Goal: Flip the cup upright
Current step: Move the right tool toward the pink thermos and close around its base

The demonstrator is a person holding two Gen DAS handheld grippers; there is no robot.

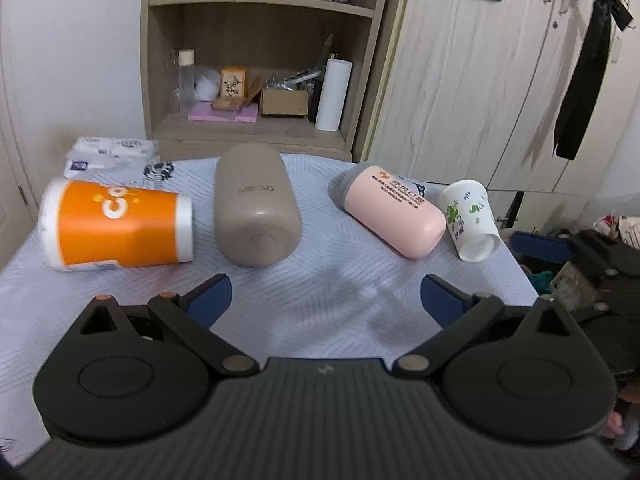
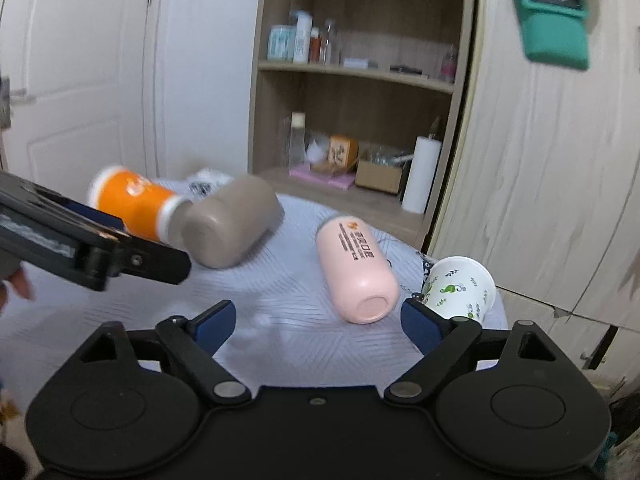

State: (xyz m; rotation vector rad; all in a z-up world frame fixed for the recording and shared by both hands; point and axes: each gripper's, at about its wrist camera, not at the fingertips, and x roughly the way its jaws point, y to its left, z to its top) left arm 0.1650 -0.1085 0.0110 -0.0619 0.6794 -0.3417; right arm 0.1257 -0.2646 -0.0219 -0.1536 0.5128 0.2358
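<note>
Several cups lie on their sides on a table with a pale patterned cloth point(image 1: 320, 292). From left to right: an orange and white cup point(image 1: 116, 226), a taupe cup point(image 1: 256, 208), a pink cup point(image 1: 394, 210) and a white paper cup with green prints point(image 1: 470, 220). My left gripper point(image 1: 326, 300) is open and empty, just in front of the taupe cup. My right gripper point(image 2: 320, 326) is open and empty, close in front of the pink cup point(image 2: 356, 270), with the paper cup point(image 2: 460, 290) behind its right finger. The left gripper's body point(image 2: 92, 248) shows at the left of the right wrist view.
A tissue pack point(image 1: 112, 156) lies at the table's far left corner. Behind the table stand an open wooden shelf unit point(image 1: 256, 60) with bottles, boxes and a paper roll, and a wooden wardrobe point(image 1: 500, 80). The table's right edge drops off just past the paper cup.
</note>
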